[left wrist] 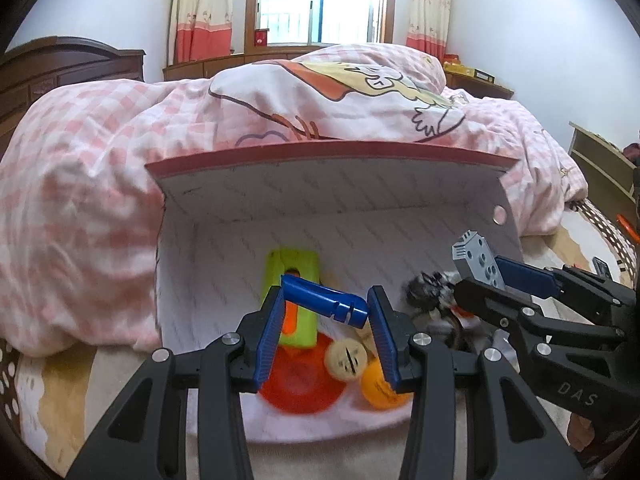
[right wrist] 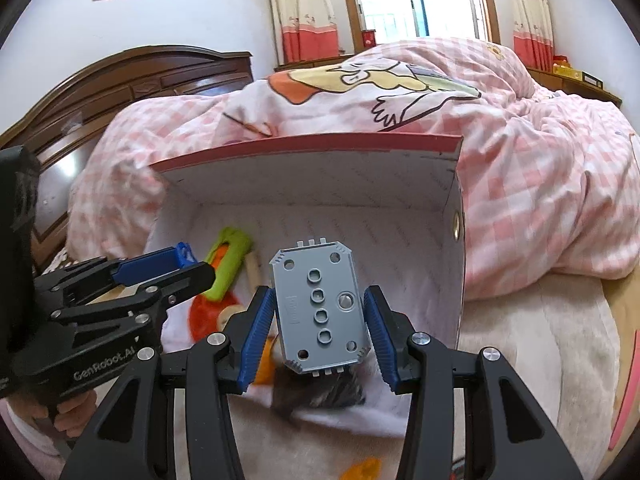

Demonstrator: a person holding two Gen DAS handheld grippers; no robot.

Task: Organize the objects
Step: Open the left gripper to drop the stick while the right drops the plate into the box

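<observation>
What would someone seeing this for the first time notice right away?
Each gripper holds a toy part over the open white box on the bed: the left gripper pinches a blue tube, the right gripper a grey holed plate. Behind the box lies a rumpled pink checked duvet.

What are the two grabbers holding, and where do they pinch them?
The left gripper pinches a blue tube by its two ends. The right gripper pinches a grey plate with holes by its long side edges, above the box.
</observation>
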